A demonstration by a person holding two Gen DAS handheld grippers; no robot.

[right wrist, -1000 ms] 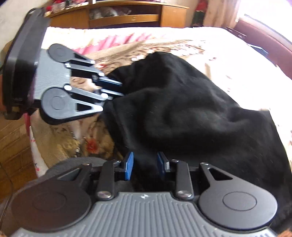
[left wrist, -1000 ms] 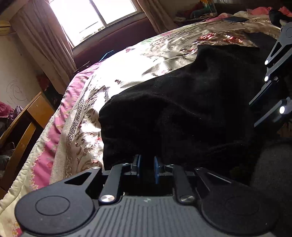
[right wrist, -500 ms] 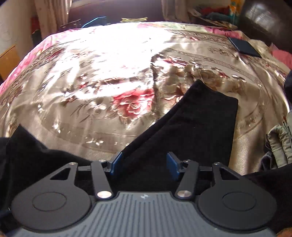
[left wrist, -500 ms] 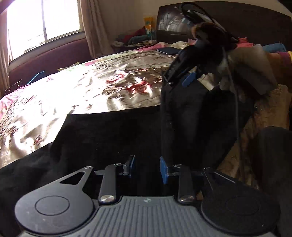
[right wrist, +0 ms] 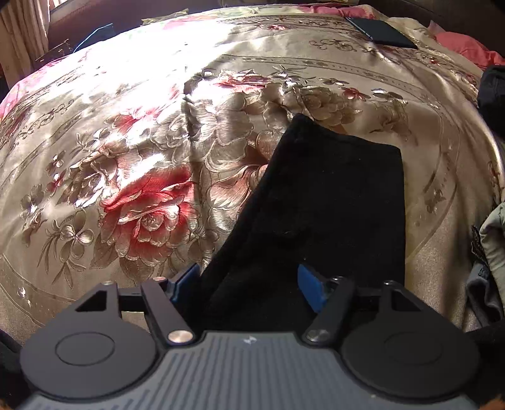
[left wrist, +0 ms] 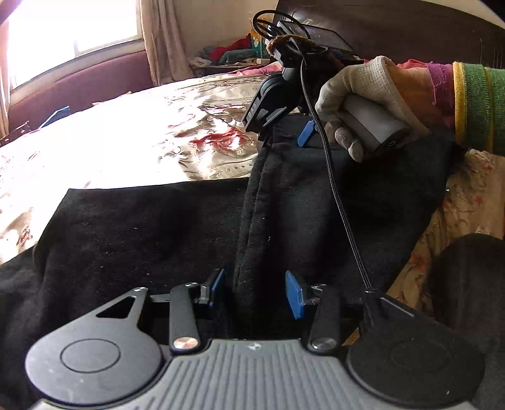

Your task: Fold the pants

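Between the wide-apart blue pads of the left gripper [left wrist: 254, 291] runs a thick seam of the soft black cloth pants [left wrist: 151, 227], but nothing pinches it. Ahead of those jaws, the right gripper [right wrist: 249, 285] is open too, with a pant leg lying flat between and past its pads on the shiny flowered bedspread [right wrist: 126, 142]. If the jaws close on too little cloth, the pants could slip and bunch up.

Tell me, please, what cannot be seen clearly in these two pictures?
- Left wrist view: whether the left tongs pinch the pants; black cloth hides the gap.
- Left wrist view: window washed out by glare.
- Right wrist view: pants' near end, hidden behind the right tongs.
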